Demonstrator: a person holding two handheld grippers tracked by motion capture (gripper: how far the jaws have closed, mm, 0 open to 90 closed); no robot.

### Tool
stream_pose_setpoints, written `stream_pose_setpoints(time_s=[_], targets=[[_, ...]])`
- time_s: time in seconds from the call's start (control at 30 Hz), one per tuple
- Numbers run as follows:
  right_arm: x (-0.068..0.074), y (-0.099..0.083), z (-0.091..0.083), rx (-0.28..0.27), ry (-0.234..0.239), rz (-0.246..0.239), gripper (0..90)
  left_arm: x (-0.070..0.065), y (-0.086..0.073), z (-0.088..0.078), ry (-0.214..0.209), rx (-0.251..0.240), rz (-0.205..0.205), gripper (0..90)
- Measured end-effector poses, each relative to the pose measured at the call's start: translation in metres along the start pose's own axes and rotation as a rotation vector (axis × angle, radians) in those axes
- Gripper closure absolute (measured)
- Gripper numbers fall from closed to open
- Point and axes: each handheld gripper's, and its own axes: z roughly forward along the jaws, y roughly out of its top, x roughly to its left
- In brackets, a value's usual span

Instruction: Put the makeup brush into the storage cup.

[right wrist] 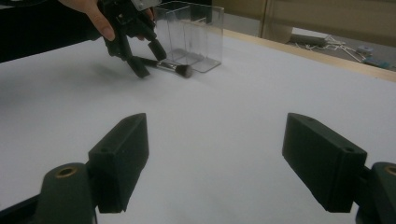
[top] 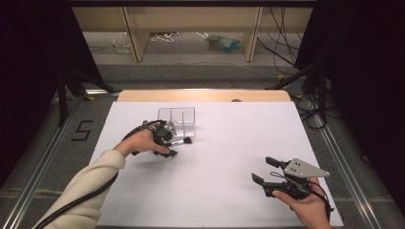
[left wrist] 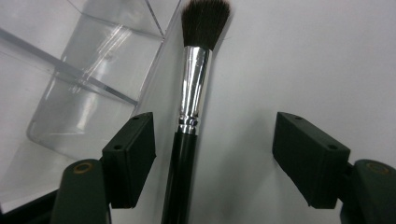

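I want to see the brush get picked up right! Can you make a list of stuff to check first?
1. Brush lies between the left gripper's jaws: ok.
2. Jaws closed on the handle: not ok, there is a gap on both sides.
3. Brush centred: not ok, it sits nearer one jaw.
4. Clear box stands upright beside the brush: ok.
5. Right gripper is out of the way, open and empty: ok.
6. Box compartments empty: cannot tell.
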Motion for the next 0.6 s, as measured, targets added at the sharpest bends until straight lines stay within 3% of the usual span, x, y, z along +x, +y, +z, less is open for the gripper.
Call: stream_pose_setpoints(time_s=[0.03, 0.17, 0.2, 0.23, 0.3, 0.37, 0.4, 0.5, 0.57, 0.6], targets=[[-0.0011, 0.0004, -0.0009, 0.002, -0.013, -0.02, 23.8, 0.0001, 0.0, 0.0001, -0.004, -0.001, -0.001, 30.8], [0.0, 0.0007, -0.0017, 0.024, 0.004, 0.007, 23.9, 0.0004, -0.0009, -0.0001, -0.033, -0.004, -0.01, 36.5], [-0.0013, 0.0005, -0.0008, 0.002, -0.013, -0.019, 24.0, 0.0006, -0.0011, 0.0, -0.034, -0.009, -0.013, 37.7], [0.0001, -0.0002, 0.0008, -0.006, 0.001, 0.002, 24.0, 0.0011, -0.0013, -0.0002, -0.038, -0.005, -0.016, 38.0], [-0.0002, 0.0005, -0.0013, 0.018, 0.0, -0.001, 24.1, 0.002, -0.002, 0.0, -0.049, -0.008, -0.022, 39.7], [0.0, -0.0002, 0.0008, -0.009, 0.002, 0.001, 24.1, 0.0027, -0.0018, -0.0001, -0.056, -0.004, -0.024, 41.1], [-0.0001, 0.0003, -0.0007, 0.009, 0.0, -0.001, 24.1, 0.003, -0.0014, -0.0002, -0.058, 0.001, -0.022, 41.3], [-0.001, 0.0, 0.0006, -0.007, -0.001, -0.013, 24.1, 0.0018, 0.0007, 0.0001, -0.068, 0.011, -0.03, 43.7], [-0.0012, 0.0005, -0.0006, 0.007, -0.007, -0.019, 24.1, 0.0021, 0.003, -0.0004, -0.071, 0.029, -0.013, 46.0], [-0.0013, -0.0002, 0.0017, -0.021, -0.003, -0.021, 24.1, 0.0019, 0.0043, -0.0012, -0.075, 0.048, -0.009, 47.3]])
